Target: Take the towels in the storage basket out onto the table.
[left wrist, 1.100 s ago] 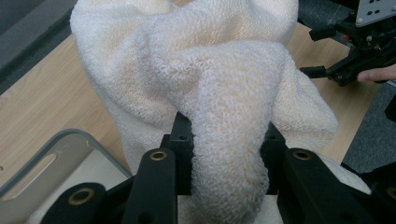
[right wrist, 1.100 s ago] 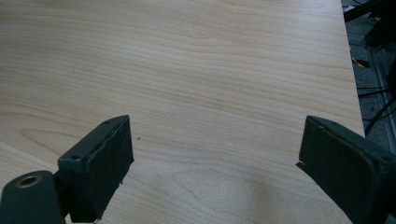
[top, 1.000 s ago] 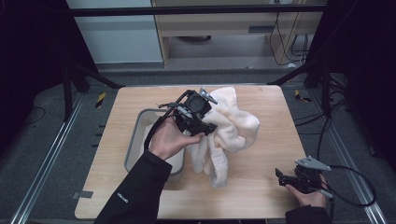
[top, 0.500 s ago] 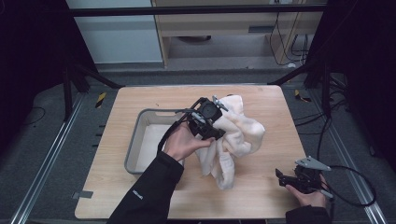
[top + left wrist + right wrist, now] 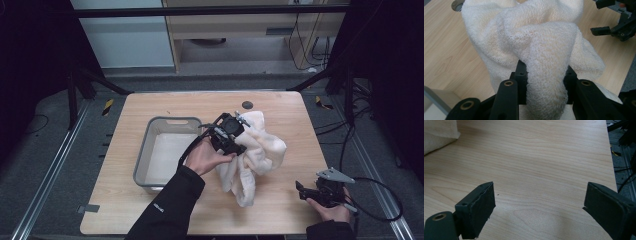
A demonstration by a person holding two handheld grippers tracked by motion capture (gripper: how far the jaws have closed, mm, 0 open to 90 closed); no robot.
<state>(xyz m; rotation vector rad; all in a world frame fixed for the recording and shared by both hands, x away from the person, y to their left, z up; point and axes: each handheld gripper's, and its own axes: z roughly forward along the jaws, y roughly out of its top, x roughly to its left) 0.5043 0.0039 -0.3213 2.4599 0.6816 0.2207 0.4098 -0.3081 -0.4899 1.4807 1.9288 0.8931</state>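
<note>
A cream towel (image 5: 255,155) lies bunched in the middle of the wooden table, part of it lifted. My left gripper (image 5: 231,134) is shut on a thick fold of the towel (image 5: 544,75), which bulges up between its black jaws. Beyond it, the towel drapes down onto the tabletop. My right gripper (image 5: 306,191) rests low at the table's front right corner, open, with bare wood between its pads (image 5: 477,207). A corner of the towel (image 5: 437,135) shows at the top left of the right gripper view.
A grey rectangular bin (image 5: 150,160) stands left of the towel, beside the left forearm. A small dark round hole (image 5: 247,104) sits near the table's far edge. Cables trail off the right side. The table's right edge (image 5: 610,162) is close to my right gripper.
My left gripper has carried the held towel fold rightward and a little toward the front, away from the bin. The right gripper has stayed in place.
</note>
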